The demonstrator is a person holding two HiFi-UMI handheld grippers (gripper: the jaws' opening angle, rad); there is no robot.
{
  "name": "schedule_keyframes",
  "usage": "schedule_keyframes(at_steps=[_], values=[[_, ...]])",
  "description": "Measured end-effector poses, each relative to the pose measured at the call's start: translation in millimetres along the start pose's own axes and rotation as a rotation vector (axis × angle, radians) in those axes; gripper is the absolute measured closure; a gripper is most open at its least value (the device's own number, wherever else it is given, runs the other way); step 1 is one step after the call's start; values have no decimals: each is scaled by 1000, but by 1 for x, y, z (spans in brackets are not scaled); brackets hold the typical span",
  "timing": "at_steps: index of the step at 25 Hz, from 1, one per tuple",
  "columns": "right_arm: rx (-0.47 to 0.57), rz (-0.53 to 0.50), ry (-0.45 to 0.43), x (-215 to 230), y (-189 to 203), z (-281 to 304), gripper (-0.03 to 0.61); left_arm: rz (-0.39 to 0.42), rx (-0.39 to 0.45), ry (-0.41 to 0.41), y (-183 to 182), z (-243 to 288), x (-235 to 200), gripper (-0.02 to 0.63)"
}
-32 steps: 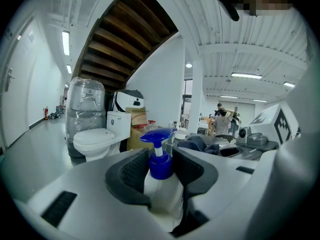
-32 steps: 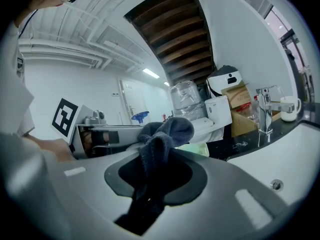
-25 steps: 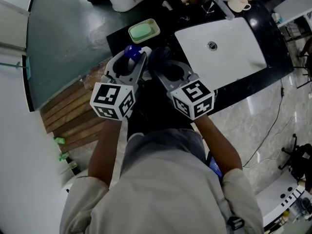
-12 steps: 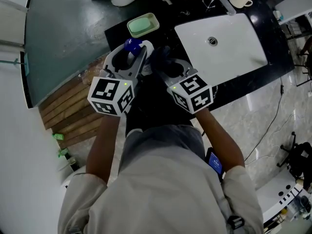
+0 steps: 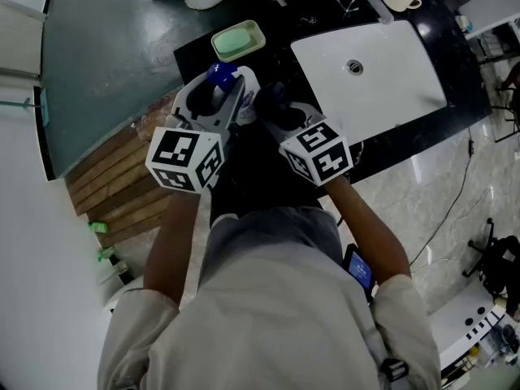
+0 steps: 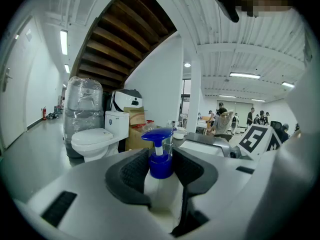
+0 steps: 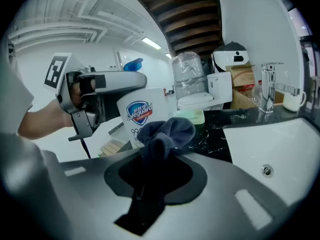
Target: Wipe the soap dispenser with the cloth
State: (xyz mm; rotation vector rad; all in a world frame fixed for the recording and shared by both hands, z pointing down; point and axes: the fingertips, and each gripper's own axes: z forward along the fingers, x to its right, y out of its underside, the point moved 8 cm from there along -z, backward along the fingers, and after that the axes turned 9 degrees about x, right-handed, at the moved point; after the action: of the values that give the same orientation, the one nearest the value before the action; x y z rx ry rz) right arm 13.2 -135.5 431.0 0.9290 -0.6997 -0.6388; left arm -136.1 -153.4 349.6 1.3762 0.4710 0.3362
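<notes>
The soap dispenser (image 7: 141, 113) is a white bottle with a blue pump (image 6: 159, 145) and a shield label. My left gripper (image 6: 161, 173) is shut on its body, holding it upright above the black counter; in the head view the blue pump (image 5: 220, 74) shows between the jaws. My right gripper (image 7: 159, 170) is shut on a dark blue-grey cloth (image 7: 166, 132), whose bunched end lies against the lower front of the bottle. From above, the cloth (image 5: 272, 104) sits just right of the bottle.
A white sink (image 5: 370, 71) with a tap (image 7: 269, 91) lies to the right in the black counter (image 5: 382, 149). A green soap dish (image 5: 239, 41) sits behind the bottle. A toilet (image 6: 92, 136) stands beyond. A wooden slatted mat (image 5: 110, 189) lies on the floor at left.
My right gripper has sunk and tipped further down with the cloth, sliding along the bottle's side. The left gripper holds the bottle still; the head camera shifted slightly.
</notes>
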Motion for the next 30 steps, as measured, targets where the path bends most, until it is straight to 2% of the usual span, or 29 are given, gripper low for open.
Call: schedule_keyframes(at_steps=[6,13,18,30], values=[[-23,97,22,2,6,4,503,-30,-5,-30,0,-3,-2,465],[14,243,16,6,7,6,503,-96,-21,-55,-2,-7,-2,469],[38,337,13,8,8,6,503,-109,-18,-65,-2,-8,0,469],[57,426,-11,9,9,5,502,-112,-17,-63,-2,-7,2,471]])
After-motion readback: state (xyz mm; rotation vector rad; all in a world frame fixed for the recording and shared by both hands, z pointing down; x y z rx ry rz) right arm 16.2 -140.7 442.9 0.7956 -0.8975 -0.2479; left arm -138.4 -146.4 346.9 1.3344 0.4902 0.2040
